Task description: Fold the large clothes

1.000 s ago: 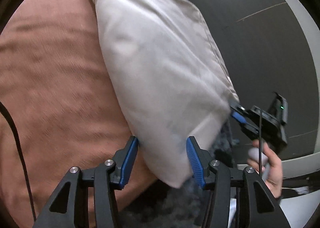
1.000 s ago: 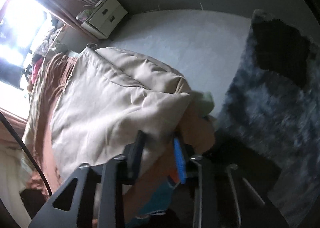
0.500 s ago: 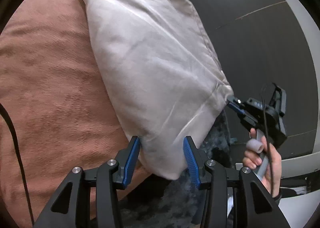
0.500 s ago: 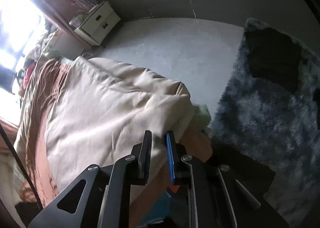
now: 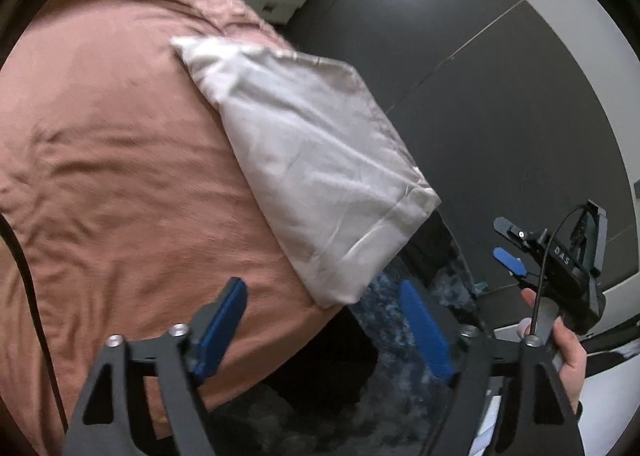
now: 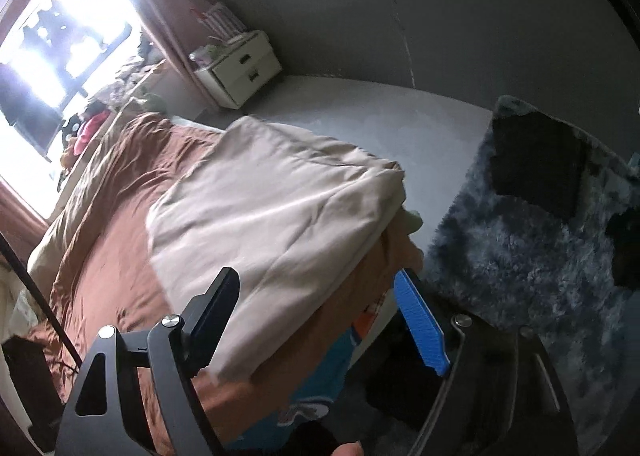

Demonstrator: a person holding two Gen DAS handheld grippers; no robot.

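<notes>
The folded beige cloth (image 5: 316, 184) lies on the brown bed cover (image 5: 120, 176), its near corner hanging over the bed's edge above the shaggy blue rug (image 6: 532, 256). The left gripper (image 5: 324, 328) and right gripper (image 6: 320, 320) have just been opening; their fingers stand wide, nothing between them, both clear of the cloth.
</notes>
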